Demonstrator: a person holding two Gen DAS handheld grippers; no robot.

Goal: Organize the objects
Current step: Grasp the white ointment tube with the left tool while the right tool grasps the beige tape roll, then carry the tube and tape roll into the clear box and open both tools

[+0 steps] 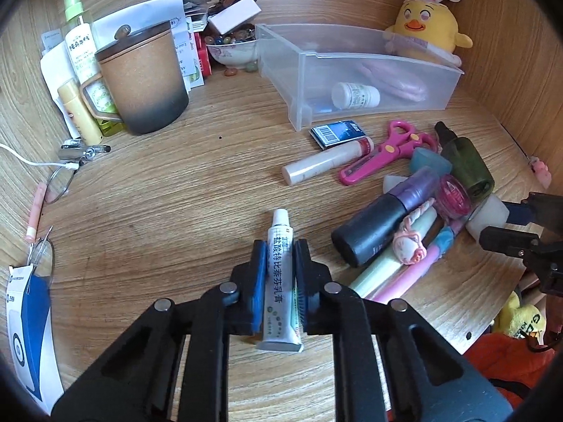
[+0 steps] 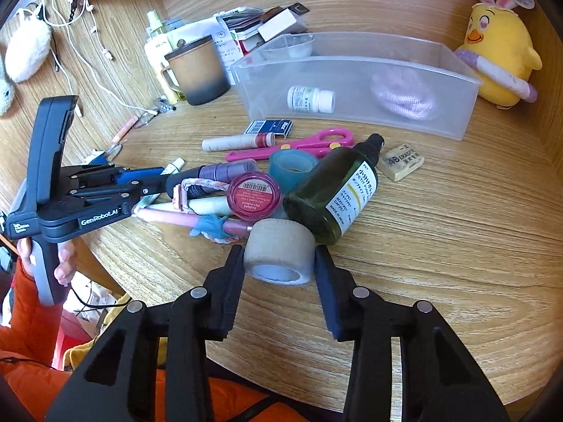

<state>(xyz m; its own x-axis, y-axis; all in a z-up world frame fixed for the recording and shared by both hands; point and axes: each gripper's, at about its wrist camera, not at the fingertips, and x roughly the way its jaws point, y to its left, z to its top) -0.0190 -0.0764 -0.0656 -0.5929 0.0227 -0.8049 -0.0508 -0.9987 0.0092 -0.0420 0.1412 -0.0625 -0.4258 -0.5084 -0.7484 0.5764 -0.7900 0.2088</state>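
The left gripper (image 1: 279,263) has its jaws pressed against the sides of a white ointment tube (image 1: 280,274), held lengthwise with the cap pointing forward; the grip sits mid-body, probably so the tube stays level in transit. The right gripper (image 2: 279,270) brackets a beige tape roll (image 2: 279,251), one finger on each flank; whether the pads already bear on it or stand just clear cannot be told. The roll lies at the near edge of a loose pile: a dark green bottle (image 2: 334,195) touching it, a pink round tin (image 2: 254,195), a teal tape ring (image 2: 292,167), a purple-capped bottle (image 2: 211,176) and several pastel pens (image 2: 197,219). Beyond the pile lie pink scissors (image 2: 299,146), a lip-balm stick (image 2: 239,141), a blue card box (image 2: 269,128) and an eraser (image 2: 401,161). Farther back stands the clear plastic bin (image 2: 352,65), holding a white pill bottle (image 2: 311,99) and a coil of pink cord (image 2: 404,100), apparently the collecting place. A lidded mug (image 1: 140,77) and a yellow plush chick (image 1: 427,23) flank it on the wooden desk (image 1: 176,193).
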